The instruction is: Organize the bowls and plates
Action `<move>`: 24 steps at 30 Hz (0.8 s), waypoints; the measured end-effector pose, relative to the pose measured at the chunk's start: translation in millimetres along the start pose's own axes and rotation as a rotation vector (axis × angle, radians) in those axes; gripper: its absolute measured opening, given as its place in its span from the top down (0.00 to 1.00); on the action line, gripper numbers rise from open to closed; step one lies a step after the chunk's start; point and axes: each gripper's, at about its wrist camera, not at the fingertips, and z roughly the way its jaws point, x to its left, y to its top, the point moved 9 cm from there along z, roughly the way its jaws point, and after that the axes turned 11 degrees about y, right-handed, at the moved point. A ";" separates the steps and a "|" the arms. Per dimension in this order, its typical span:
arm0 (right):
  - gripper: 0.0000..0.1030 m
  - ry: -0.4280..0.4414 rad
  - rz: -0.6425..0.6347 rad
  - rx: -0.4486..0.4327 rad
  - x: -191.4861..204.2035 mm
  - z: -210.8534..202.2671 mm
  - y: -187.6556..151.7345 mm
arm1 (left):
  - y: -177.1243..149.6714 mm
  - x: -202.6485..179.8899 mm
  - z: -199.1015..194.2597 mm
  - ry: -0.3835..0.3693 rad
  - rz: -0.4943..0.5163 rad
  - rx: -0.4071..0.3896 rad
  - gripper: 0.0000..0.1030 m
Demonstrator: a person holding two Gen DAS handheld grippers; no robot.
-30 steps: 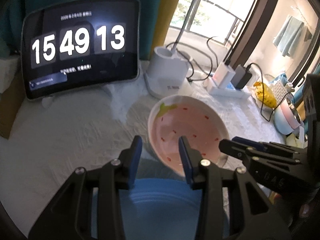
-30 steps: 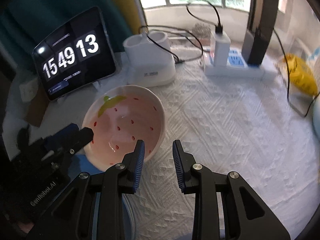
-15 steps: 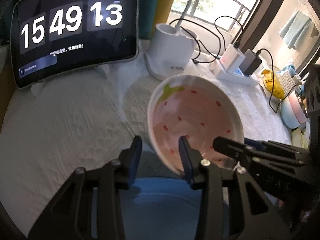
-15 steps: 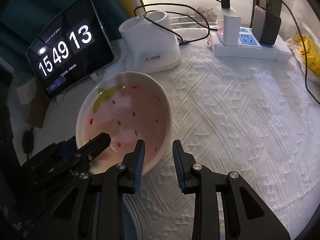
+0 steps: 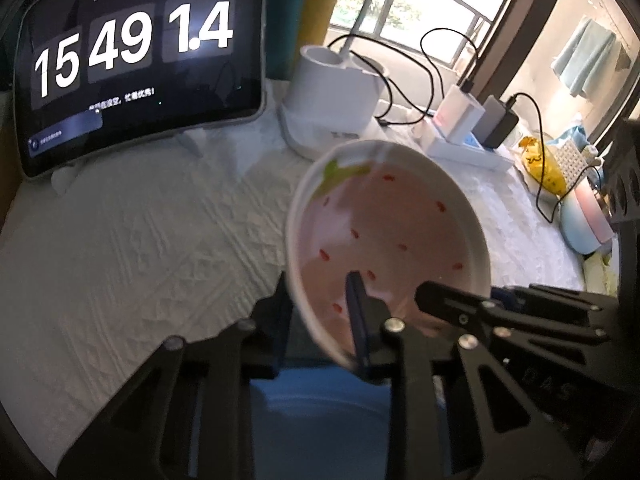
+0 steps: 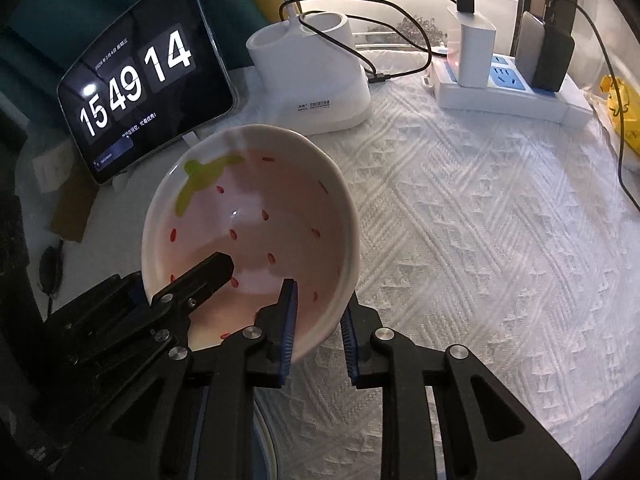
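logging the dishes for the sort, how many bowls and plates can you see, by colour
pink strawberry bowl: 1, rim between the fingers of both the left gripper and the right gripper
blue plate: 1, below the bowl
pale blue and pink dish: 1, at the far right edge, kind unclear
total: 3

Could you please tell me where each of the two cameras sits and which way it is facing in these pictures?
Left wrist: rides on the left claw, looks forward over the strawberry bowl toward the clock tablet; its own fingers straddle the near rim, and the right claw enters from the right.
Right wrist: rides on the right claw, looks forward and down across the white tablecloth; its fingers straddle the bowl's right rim, and the left claw enters from the left.
Shared: bowl, tablet, white holder, power strip.
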 end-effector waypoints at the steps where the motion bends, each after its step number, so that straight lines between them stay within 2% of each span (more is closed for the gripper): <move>1: 0.80 -0.003 -0.005 -0.005 0.5 -0.8 0.3 | 0.6 -0.4 0.0 0.000 -0.001 -0.002 0.76; 5: 0.84 -0.024 -0.013 -0.026 -0.7 -4.8 1.9 | 1.8 0.4 -6.1 0.000 0.004 -0.024 0.78; 24: 0.87 0.003 -0.058 -0.130 14.1 -36.0 10.2 | 7.6 7.1 -40.9 -0.005 -0.015 -0.107 0.80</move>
